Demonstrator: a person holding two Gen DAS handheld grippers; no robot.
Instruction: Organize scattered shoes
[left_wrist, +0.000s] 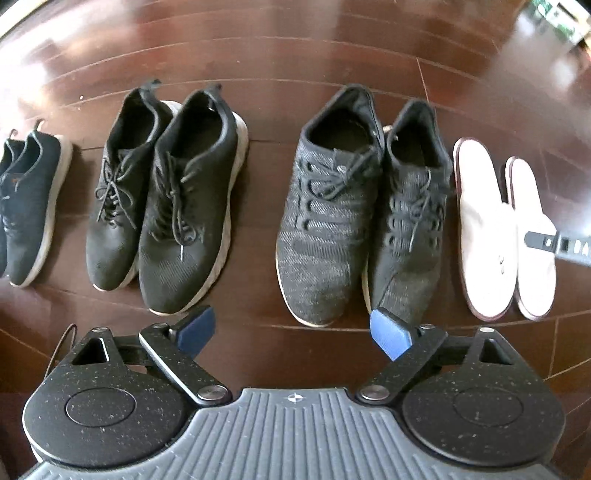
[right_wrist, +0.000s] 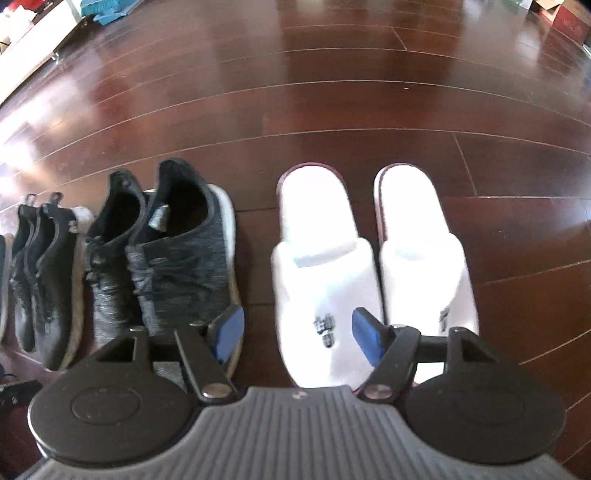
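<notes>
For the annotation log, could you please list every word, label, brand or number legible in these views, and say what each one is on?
No text can be read as words in either view.
White slippers: a small dark emblem on each toe, too blurred to read.
Navy sneaker: faint orange mark on the side, illegible.
Grey knit sneakers: grey tongue tag, no readable print.
Left gripper body: a small crosshair symbol, no lettering.

Both the left gripper (left_wrist: 293, 330) and right gripper (right_wrist: 297, 332) hang low with jaws spread wide, apparently holding nothing.
</notes>
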